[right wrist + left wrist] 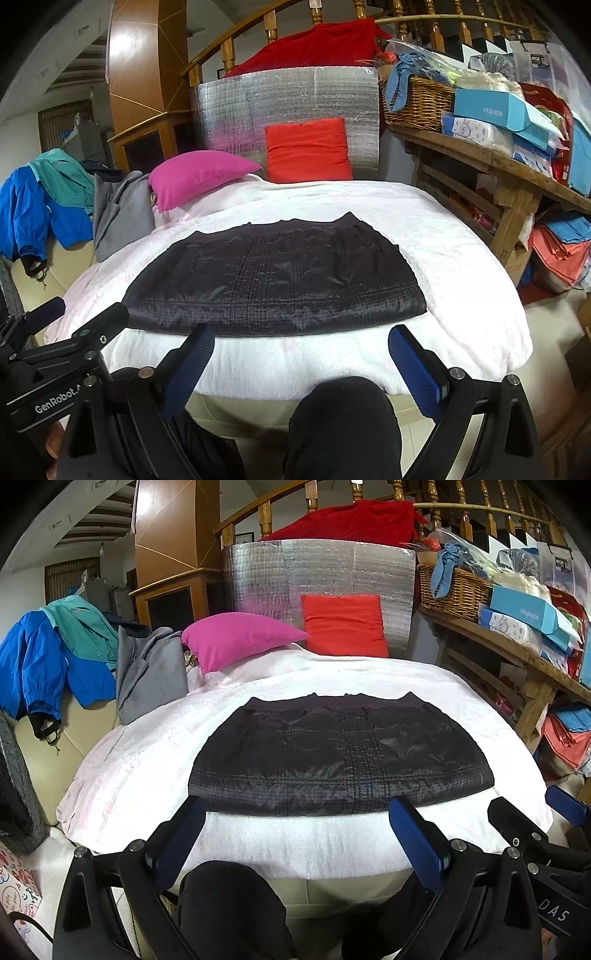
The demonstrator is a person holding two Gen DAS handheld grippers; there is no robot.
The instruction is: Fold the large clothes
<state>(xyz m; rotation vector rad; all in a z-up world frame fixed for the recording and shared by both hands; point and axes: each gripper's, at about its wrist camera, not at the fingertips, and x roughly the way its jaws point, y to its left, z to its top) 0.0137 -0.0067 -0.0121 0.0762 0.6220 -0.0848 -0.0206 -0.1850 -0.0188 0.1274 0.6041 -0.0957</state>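
Note:
A black quilted garment lies folded flat into a rectangle on the white blanket; it also shows in the right wrist view. My left gripper is open and empty, its blue fingers just short of the garment's near edge. My right gripper is open and empty, also just short of the near edge. Each gripper shows at the side of the other's view: the right one and the left one.
A pink pillow and a red pillow lie at the back before a silver foil panel. Blue, teal and grey clothes hang at left. A cluttered wooden bench with a wicker basket stands at right. My knees are below.

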